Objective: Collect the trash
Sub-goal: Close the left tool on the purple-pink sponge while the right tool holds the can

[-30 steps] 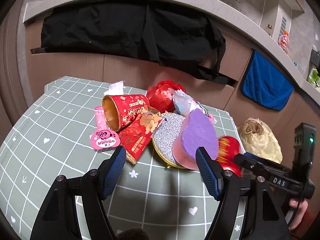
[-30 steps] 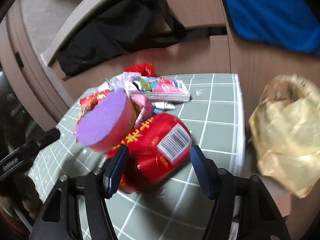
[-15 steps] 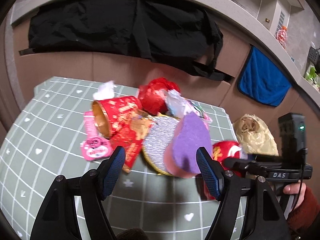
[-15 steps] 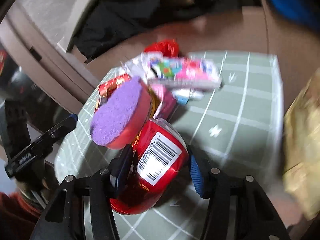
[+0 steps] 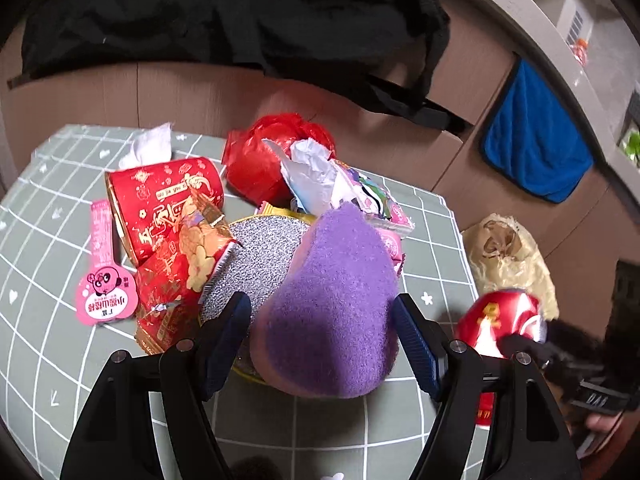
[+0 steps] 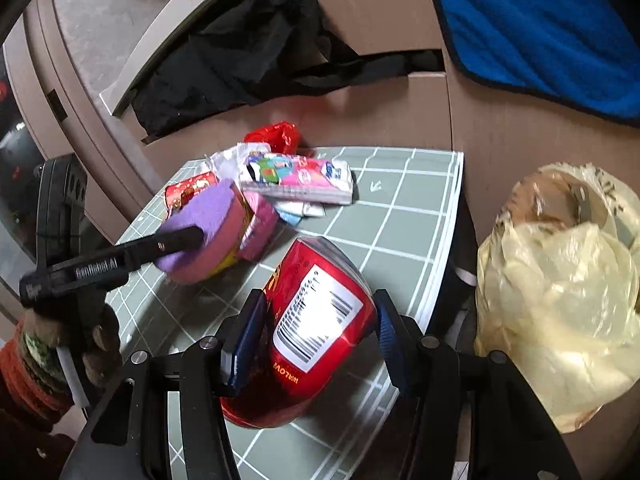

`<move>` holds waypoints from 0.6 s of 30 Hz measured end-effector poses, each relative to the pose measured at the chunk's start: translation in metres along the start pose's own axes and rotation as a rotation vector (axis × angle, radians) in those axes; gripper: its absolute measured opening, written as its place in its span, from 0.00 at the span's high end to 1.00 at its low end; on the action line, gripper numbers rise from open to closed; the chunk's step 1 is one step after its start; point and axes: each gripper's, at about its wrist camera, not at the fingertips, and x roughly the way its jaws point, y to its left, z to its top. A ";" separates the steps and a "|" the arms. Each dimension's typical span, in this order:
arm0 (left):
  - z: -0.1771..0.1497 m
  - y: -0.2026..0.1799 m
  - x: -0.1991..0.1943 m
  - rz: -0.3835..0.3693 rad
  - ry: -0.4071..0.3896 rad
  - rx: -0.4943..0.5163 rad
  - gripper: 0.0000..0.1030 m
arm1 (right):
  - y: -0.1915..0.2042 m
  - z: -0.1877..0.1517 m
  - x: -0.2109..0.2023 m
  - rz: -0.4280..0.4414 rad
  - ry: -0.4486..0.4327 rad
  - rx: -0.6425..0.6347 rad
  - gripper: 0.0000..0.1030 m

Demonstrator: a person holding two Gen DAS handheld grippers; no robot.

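Note:
My left gripper (image 5: pixel 322 334) is open, its fingers on either side of a purple-and-pink sponge (image 5: pixel 332 312) that leans on a round glittery silver lid (image 5: pixel 260 256). My right gripper (image 6: pixel 318 332) is shut on a red foil snack bag (image 6: pixel 316 336) with a barcode label, held just above the table's right edge. The same bag (image 5: pixel 500 322) shows at the right of the left wrist view. A yellow trash bag (image 6: pixel 560 280) stands open beside the table on the right. The sponge (image 6: pixel 208 224) and left gripper finger (image 6: pixel 120 256) show in the right wrist view.
A red tin (image 5: pixel 160 200), red wrappers (image 5: pixel 180 276), a pink tag (image 5: pixel 106 300), tissue (image 5: pixel 150 146), a red plastic bag (image 5: pixel 272 152) and a colourful packet (image 6: pixel 296 178) lie on the green grid mat (image 5: pixel 48 240). A black cloth (image 5: pixel 224 20) and a blue towel (image 5: pixel 532 152) hang behind.
My left gripper moved forward until its fingers straddle the sponge. My right gripper closed on the red snack bag and lifted it toward the table's right edge.

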 end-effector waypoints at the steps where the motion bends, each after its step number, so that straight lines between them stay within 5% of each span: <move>1: 0.000 0.002 0.001 -0.005 0.012 -0.013 0.29 | -0.001 -0.002 0.000 0.005 -0.001 0.006 0.51; 4: 0.000 0.002 0.000 -0.003 0.031 -0.032 0.31 | -0.001 -0.003 0.003 0.015 -0.009 0.014 0.51; 11: -0.004 -0.013 -0.019 0.009 -0.027 0.025 0.65 | 0.015 0.000 -0.005 -0.053 -0.040 -0.049 0.51; 18: -0.013 -0.031 -0.042 0.081 -0.124 0.139 0.69 | 0.019 0.005 -0.016 -0.057 -0.042 -0.053 0.51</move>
